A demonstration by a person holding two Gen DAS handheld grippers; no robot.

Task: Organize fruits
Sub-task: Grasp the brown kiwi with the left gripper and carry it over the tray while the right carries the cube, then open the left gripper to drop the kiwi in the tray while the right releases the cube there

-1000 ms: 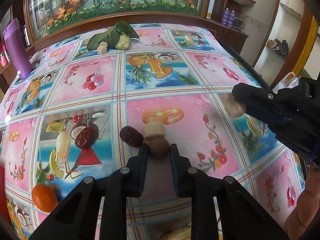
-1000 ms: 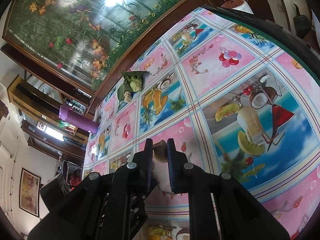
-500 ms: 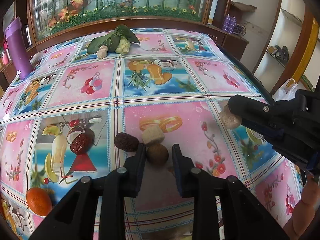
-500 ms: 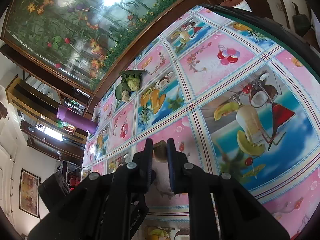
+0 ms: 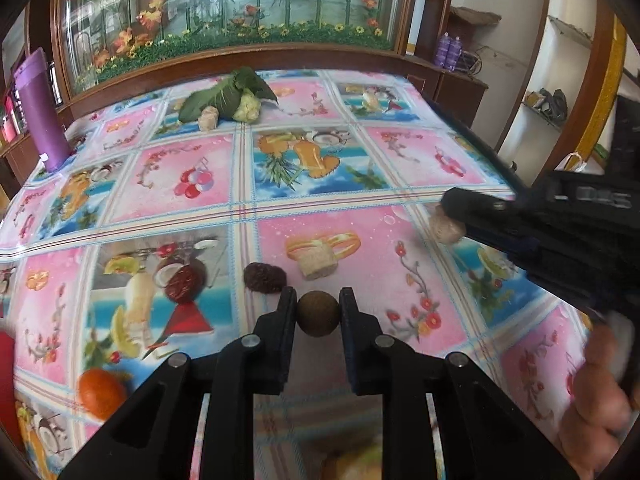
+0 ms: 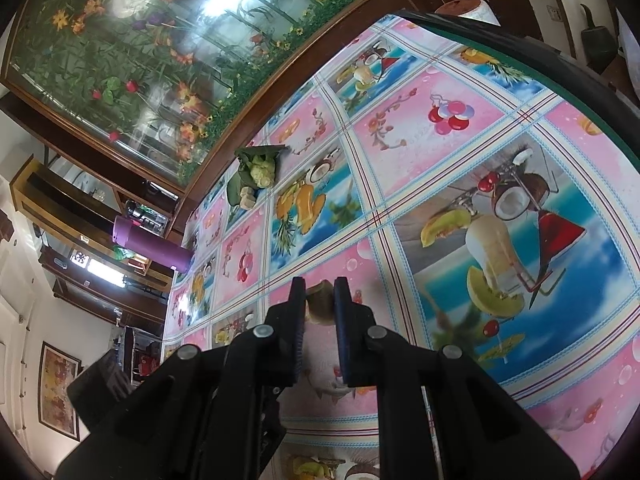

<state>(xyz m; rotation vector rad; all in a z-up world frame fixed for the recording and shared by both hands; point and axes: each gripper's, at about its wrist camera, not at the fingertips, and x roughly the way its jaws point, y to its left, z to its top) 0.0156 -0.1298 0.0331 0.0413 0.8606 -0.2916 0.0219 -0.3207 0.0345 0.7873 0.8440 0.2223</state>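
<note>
In the left wrist view, the left hand-held gripper (image 5: 318, 314) is sitting at lower centre of the frame with its fingers closed against both sides of a small round brown fruit (image 5: 318, 314), clamping it just above the tabletop (image 5: 420, 168) with its fruit-print cloth. Just above and left of that gripper, a dark wrinkled date (image 5: 264, 277) is lying on the cloth, and a pale cut chunk (image 5: 318, 262) is resting just right of the date. A second dark red date (image 5: 185, 281) is lying further left, and an orange (image 5: 102, 395) is sitting at lower left. At the upper centre, a leafy cauliflower (image 5: 240, 98) is lying near the far edge, with a purple tumbler (image 5: 40, 112) standing at the upper left.

At the right edge of the same view, the right hand-held gripper (image 5: 450, 220) is reaching in, gripping a pale rough piece (image 5: 446, 229) above the cloth. In the right wrist view, that gripper's (image 6: 320, 304) fingers are pressing together on the piece (image 6: 319, 300) at centre frame.
</note>
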